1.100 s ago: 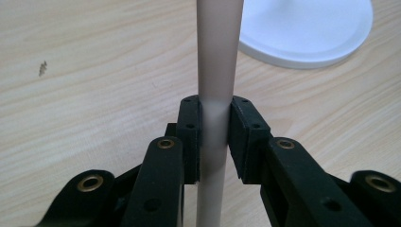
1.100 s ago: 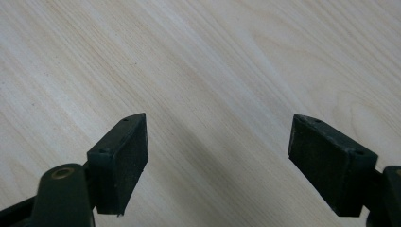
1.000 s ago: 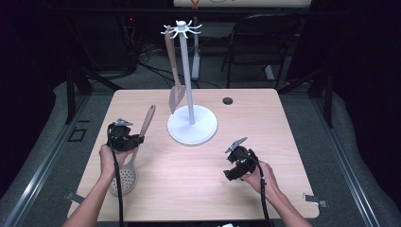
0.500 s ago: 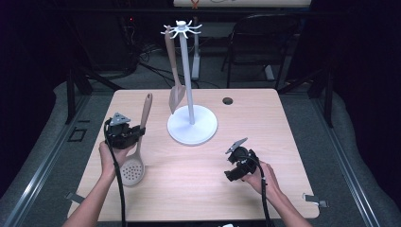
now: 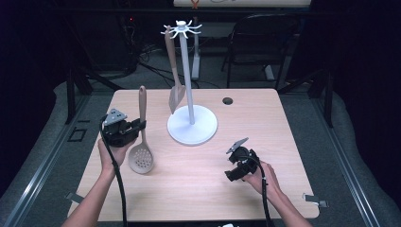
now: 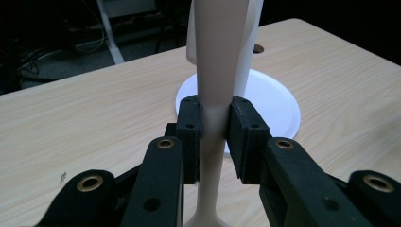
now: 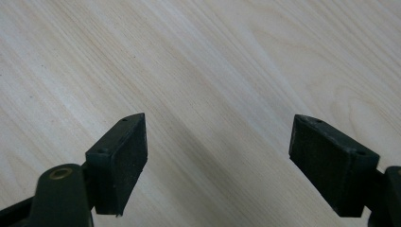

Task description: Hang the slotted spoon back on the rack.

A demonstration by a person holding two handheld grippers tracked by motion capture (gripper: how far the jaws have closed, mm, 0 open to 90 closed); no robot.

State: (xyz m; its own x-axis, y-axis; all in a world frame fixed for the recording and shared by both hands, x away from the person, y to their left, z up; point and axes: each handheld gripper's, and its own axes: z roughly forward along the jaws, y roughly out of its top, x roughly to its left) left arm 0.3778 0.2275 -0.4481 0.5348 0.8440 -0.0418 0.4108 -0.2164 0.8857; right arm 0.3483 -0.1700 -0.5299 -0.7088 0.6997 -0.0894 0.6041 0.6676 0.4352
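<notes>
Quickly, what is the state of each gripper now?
Left gripper: closed on the slotted spoon handle.
Right gripper: open, holding nothing, above the table.

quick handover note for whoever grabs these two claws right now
Left claw: shut on the handle of the slotted spoon, which it holds upright beside the stand.
Right claw: open, nothing between its pads, low over the table.
White stand: mid-table, with a spatula already hanging from a top hook.
Left to do, most likely: hang the slotted spoon on a free hook, then let go.
</notes>
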